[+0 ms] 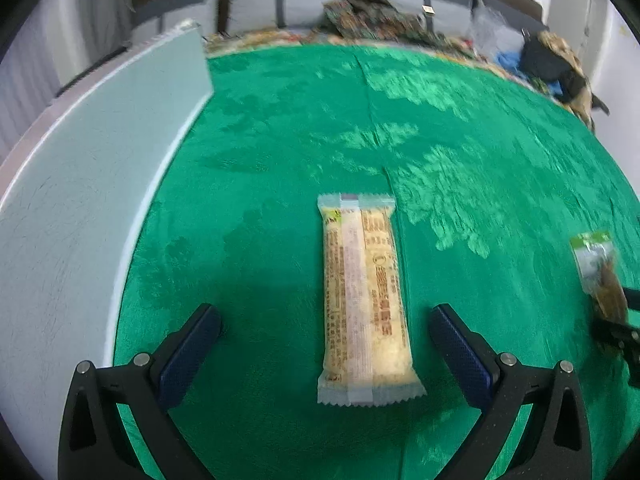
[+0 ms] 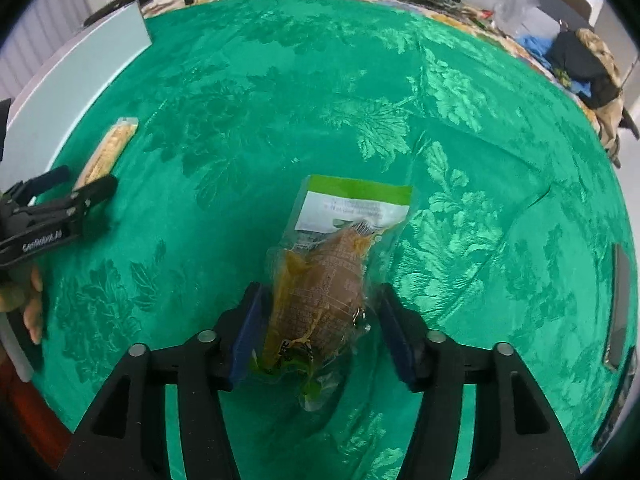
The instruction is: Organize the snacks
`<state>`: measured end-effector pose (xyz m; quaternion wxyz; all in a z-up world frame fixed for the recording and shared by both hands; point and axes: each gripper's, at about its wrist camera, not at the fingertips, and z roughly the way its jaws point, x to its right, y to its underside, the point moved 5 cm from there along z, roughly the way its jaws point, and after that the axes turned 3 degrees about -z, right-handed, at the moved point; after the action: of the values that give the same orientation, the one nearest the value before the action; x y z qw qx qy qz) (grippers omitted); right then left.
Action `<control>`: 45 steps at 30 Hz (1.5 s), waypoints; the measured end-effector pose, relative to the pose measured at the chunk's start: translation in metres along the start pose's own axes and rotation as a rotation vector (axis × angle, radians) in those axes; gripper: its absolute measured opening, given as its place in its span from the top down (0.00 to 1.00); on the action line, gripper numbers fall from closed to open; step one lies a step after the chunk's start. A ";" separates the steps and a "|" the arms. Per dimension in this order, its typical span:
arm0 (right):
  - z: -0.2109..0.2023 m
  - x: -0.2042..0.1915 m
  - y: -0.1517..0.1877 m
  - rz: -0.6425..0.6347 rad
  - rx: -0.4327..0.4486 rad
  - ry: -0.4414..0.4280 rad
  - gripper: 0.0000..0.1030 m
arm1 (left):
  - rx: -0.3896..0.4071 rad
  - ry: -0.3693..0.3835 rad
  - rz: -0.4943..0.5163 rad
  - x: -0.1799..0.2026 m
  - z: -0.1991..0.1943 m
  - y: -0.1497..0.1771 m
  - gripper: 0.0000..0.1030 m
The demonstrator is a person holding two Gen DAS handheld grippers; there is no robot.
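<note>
bench (image 1: 280,128) covered in green patterned cloth carries everything here. at nine o'clock in the left wrist view a pale grey-blue board (image 1: 92,184) lies along the cloth's edge. the left claw (image 1: 326,356) stands wide open, its blue pads well apart on either side of a cream snack bar (image 1: 362,300) that lies flat on the cloth, pointing toward twelve o'clock; neither pad touches the wrapper. at three o'clock a clear packet with a green top (image 1: 598,268) shows at the frame's edge.

in the right wrist view the right claw (image 2: 322,328) holds that same clear packet with a green top (image 2: 332,264), a brown piece inside it. the left pad presses the wrapper; the right pad sits just beside the crinkled film, and i cannot tell whether it touches. at nine o'clock the other claw and a person's fingers (image 2: 34,308) show, with the bar beyond them. at one to two o'clock, clutter (image 2: 576,60) of cloth, bags and plastic sits past the green cloth.
</note>
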<state>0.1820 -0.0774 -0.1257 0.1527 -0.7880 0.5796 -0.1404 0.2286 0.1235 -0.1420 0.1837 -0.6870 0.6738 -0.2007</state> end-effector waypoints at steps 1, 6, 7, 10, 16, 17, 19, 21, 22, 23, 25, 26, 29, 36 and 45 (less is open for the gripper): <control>0.000 0.001 0.001 0.008 -0.002 -0.008 0.39 | -0.026 0.005 0.010 0.000 0.000 -0.001 0.00; -0.003 0.004 0.001 0.014 -0.026 -0.031 0.49 | -0.043 0.039 0.057 0.001 -0.008 -0.003 0.35; -0.005 0.004 0.003 0.028 -0.032 -0.053 0.50 | -0.035 0.039 0.066 0.001 -0.012 -0.004 0.65; -0.013 0.013 0.005 0.117 -0.028 -0.138 0.51 | -0.048 0.076 0.029 -0.003 -0.016 -0.004 0.73; -0.035 0.024 0.004 0.209 0.012 -0.250 0.51 | 0.000 0.128 -0.057 -0.012 -0.038 0.004 0.74; -0.038 0.024 0.003 0.213 0.017 -0.260 0.51 | 0.009 0.146 -0.078 -0.013 -0.046 0.005 0.74; -0.046 0.024 -0.001 0.223 0.026 -0.280 0.51 | 0.028 0.169 -0.111 -0.014 -0.062 0.006 0.74; -0.054 0.020 -0.006 0.229 0.037 -0.301 0.51 | 0.062 0.207 -0.154 -0.018 -0.087 0.004 0.74; -0.061 0.016 -0.011 0.225 0.047 -0.314 0.51 | 0.089 0.223 -0.177 -0.024 -0.106 0.002 0.74; -0.068 0.009 -0.017 0.217 0.061 -0.328 0.51 | 0.110 0.233 -0.193 -0.031 -0.119 -0.001 0.74; -0.084 -0.011 -0.033 0.184 0.089 -0.357 0.51 | 0.154 0.235 -0.217 -0.049 -0.147 -0.006 0.74; -0.094 -0.025 -0.043 0.157 0.107 -0.375 0.51 | 0.178 0.221 -0.229 -0.063 -0.162 -0.008 0.74; -0.122 -0.072 -0.069 0.074 0.151 -0.439 0.51 | 0.223 0.143 -0.261 -0.115 -0.196 -0.012 0.74; -0.164 -0.233 -0.115 -0.130 0.178 -0.635 0.50 | 0.190 -0.108 -0.339 -0.233 -0.204 0.019 0.74; -0.125 -0.367 -0.094 -0.228 0.039 -0.741 0.39 | 0.147 -0.243 -0.442 -0.289 -0.190 0.069 0.27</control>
<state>0.1077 0.2902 0.0103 0.3499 -0.8418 0.3910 0.1266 0.0676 0.4143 -0.0244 0.2644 -0.8213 0.4640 -0.2007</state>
